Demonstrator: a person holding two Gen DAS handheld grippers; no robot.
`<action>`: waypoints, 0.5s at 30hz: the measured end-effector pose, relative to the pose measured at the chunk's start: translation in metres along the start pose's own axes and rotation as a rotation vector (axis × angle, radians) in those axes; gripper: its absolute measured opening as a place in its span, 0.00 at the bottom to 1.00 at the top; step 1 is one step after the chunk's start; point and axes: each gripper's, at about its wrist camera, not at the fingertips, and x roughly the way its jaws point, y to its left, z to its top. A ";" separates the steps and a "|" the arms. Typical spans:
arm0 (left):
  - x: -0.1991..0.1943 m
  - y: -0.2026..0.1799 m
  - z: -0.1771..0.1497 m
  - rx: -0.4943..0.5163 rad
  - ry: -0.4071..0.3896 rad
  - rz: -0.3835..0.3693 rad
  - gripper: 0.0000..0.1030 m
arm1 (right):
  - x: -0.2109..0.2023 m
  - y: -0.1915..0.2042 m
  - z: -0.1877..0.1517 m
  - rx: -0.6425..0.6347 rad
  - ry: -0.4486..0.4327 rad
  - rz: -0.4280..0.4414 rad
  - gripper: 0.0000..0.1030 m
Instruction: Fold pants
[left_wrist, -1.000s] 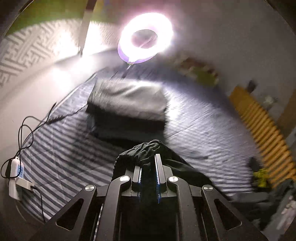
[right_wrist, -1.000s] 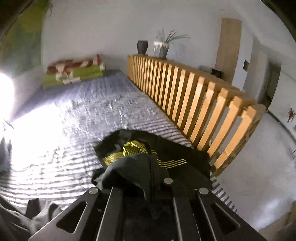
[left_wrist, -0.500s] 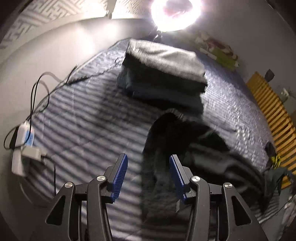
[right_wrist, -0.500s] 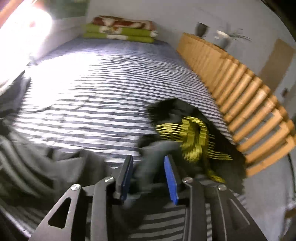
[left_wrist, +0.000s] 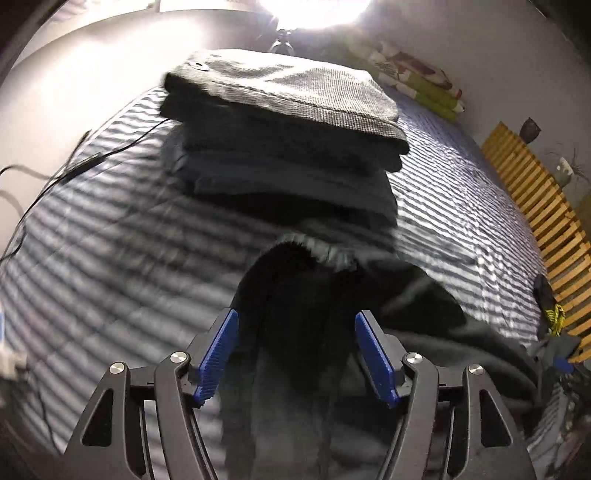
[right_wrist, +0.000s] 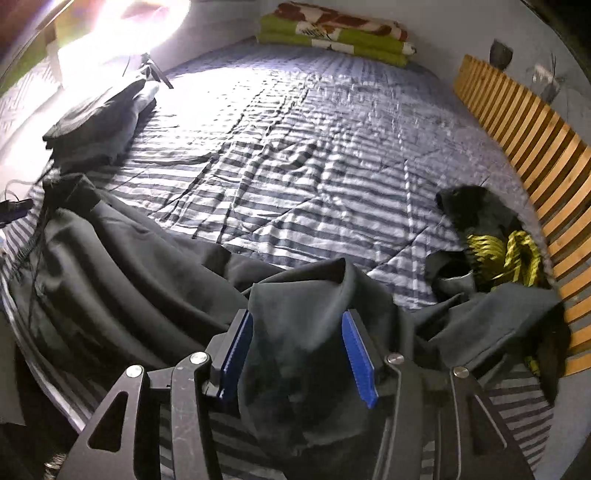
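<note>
Dark grey pants (right_wrist: 122, 273) lie crumpled across the near part of the striped bedspread (right_wrist: 295, 155). In the left wrist view one end of the pants (left_wrist: 295, 295) lies flat on the bed beneath my left gripper (left_wrist: 295, 350). Its jaws are opening, and the blue pads (left_wrist: 218, 354) stand clear of the cloth. A raised fold of the pants (right_wrist: 295, 325) sits between the blue pads (right_wrist: 354, 358) of my right gripper (right_wrist: 295, 354). Those jaws are opening too and do not press on the cloth.
A stack of folded dark clothes (left_wrist: 280, 122) sits just beyond the left gripper. A black and yellow garment (right_wrist: 491, 243) lies by the wooden slatted rail (right_wrist: 535, 147). Green and red folded bedding (right_wrist: 332, 33) is at the far wall. Cables (left_wrist: 55, 170) trail at the left.
Both grippers let go of the pants: their jaws went from shut on cloth to apart. Both sank toward the bed, and the right one swung from the black and yellow garment.
</note>
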 end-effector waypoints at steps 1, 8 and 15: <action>0.008 -0.001 0.004 0.006 0.014 0.002 0.68 | 0.003 -0.003 0.001 0.002 0.016 0.024 0.46; 0.050 0.007 0.007 -0.016 0.145 -0.015 0.64 | 0.009 0.046 -0.016 -0.146 0.047 0.173 0.50; 0.027 0.000 -0.006 0.035 0.134 0.014 0.10 | 0.043 0.109 -0.013 -0.283 0.054 0.178 0.52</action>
